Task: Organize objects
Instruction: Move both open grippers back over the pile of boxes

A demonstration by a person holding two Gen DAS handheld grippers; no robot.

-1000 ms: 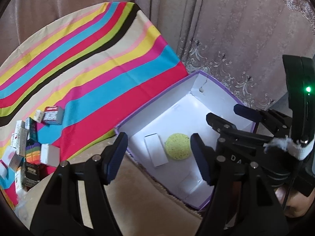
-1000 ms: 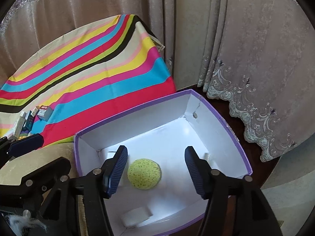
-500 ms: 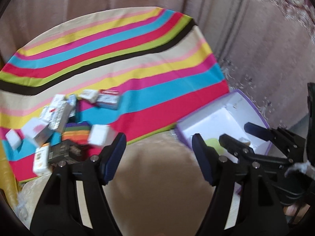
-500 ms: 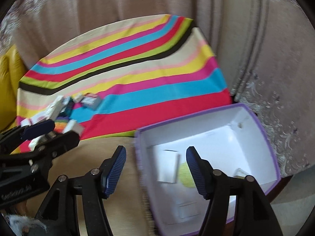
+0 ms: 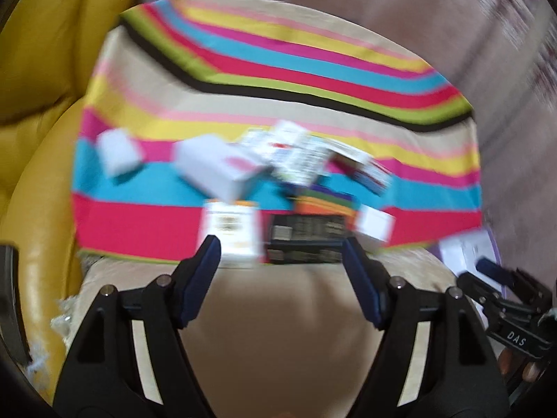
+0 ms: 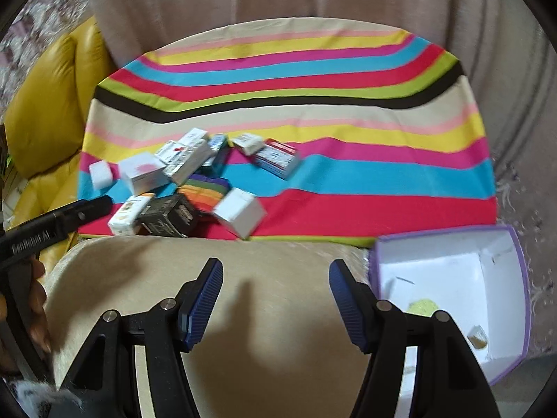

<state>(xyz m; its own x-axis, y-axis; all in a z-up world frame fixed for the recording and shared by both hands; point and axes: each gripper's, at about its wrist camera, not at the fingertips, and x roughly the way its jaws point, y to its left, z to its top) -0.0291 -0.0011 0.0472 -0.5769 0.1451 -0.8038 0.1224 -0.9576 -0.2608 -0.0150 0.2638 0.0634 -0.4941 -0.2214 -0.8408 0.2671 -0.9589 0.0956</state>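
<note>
While both tools hang over the beige cushion (image 6: pixel 264 313), L gripper (image 5: pixel 282 261) has jaws spread wide w/ nothing between them, aimed at the black box (image 5: pixel 306 240) and orange-white box (image 5: pixel 231 235) at the near edge of the striped cloth (image 6: pixel 348 188). R gripper (image 6: pixel 275 285) likewise wide apart, nothing held. Small boxes (image 6: pixel 181 174) clustered on cloth's left part; purple-rimmed box (image 6: pixel 515 278) sits off to the right, yellow-green sponge (image 6: pixel 423 304) inside; left view is blurred.

Support: beige cushioned surface (image 6: pixel 278 278).
Covering: striped cloth (image 6: pixel 313 97) laid over its far half.
On cloth: cluster of small boxes (image 6: pixel 184 181).
Right: purple-rimmed box (image 6: pixel 518 278).
</note>
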